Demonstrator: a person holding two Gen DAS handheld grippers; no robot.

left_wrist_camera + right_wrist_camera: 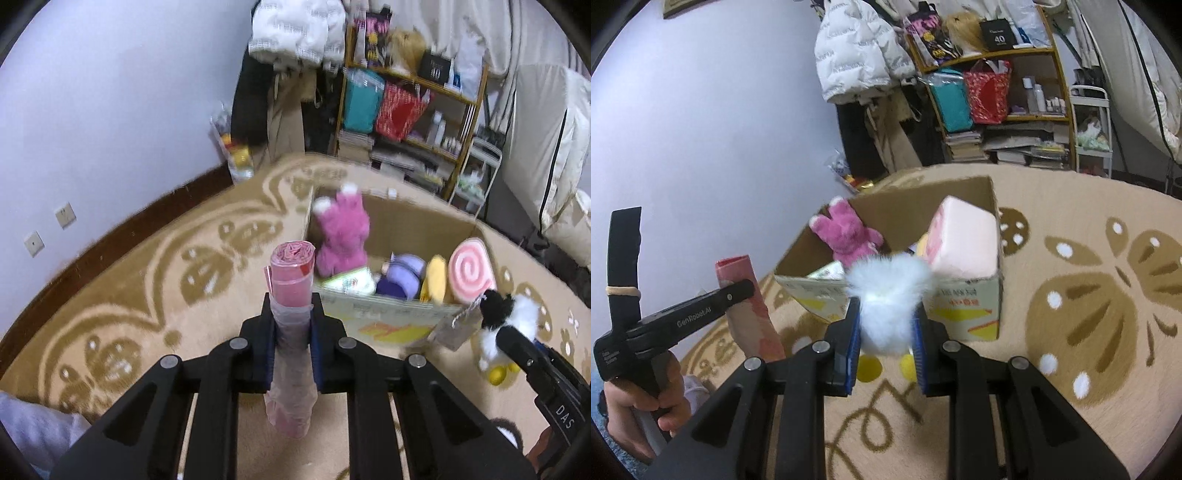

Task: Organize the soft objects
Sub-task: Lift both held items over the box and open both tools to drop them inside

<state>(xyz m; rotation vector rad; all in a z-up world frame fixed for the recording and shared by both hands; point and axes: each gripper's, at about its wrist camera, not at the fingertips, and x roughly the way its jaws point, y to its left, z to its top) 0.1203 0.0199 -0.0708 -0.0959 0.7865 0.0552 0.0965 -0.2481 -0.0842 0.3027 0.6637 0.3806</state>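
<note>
The left gripper (292, 314) is clamped on a pink roll (291, 280) of thin plastic, held upright between the blue-padded fingers (266, 343), its top poking above them and its lower end hanging below; from the right wrist camera the same roll stands at the left, gripped by the tool that a bare hand (639, 406) holds. The right gripper (886, 325) is closed on a fluffy black-and-white plush (890, 295), white fur bulging between the pads, yellow feet (868, 369) dangling beneath; in the left view this plush hangs at the right with a paper tag (456, 325) beside it. Both are held above a beige patterned rug (1071, 295), just near of a cardboard box (964, 314); the box stands open on the rug and holds a magenta plush bunny (343, 232) at its far left, a purple plush (402, 275), a yellow piece (436, 282) and a pink swirl cushion (471, 271) at its right. Farther off, against the wall, stands a cluttered wooden shelf (997, 55), with a white puffer jacket (857, 48) hanging to its left.
</note>
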